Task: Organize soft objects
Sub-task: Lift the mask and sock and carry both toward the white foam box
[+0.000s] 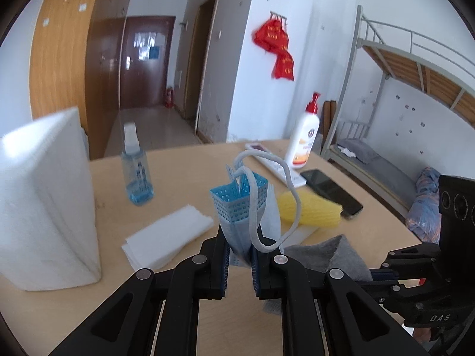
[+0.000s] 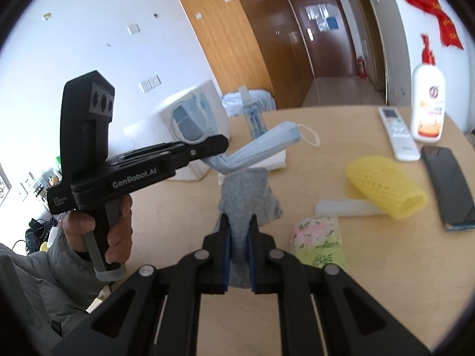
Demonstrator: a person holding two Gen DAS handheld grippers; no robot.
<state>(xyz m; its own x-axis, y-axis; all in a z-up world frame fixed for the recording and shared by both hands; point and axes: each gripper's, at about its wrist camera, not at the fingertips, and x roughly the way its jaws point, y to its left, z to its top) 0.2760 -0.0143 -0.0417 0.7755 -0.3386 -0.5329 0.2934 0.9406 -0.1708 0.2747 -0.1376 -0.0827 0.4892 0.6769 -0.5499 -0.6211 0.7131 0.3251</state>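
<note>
My left gripper [image 1: 240, 252] is shut on a folded blue face mask [image 1: 240, 204] and holds it upright above the table, its white ear loop hanging to the right. The mask also shows in the right wrist view [image 2: 261, 148], sticking out of the left gripper [image 2: 213, 148]. My right gripper [image 2: 239, 231] is shut on a grey sock [image 2: 246, 198], lifted over the table. The sock [image 1: 332, 255] lies just right of the left gripper in the left wrist view. A yellow foam net sleeve [image 2: 386, 187] lies on the table to the right.
On the wooden table [image 2: 341, 281] are a white foam block [image 1: 44, 201], folded white sheets [image 1: 169, 234], a blue spray bottle [image 1: 136, 175], a lotion pump bottle [image 2: 427, 103], a remote [image 2: 397, 133], a black phone [image 2: 451, 187], a floral tissue pack [image 2: 317, 240] and a white comb [image 2: 344, 207].
</note>
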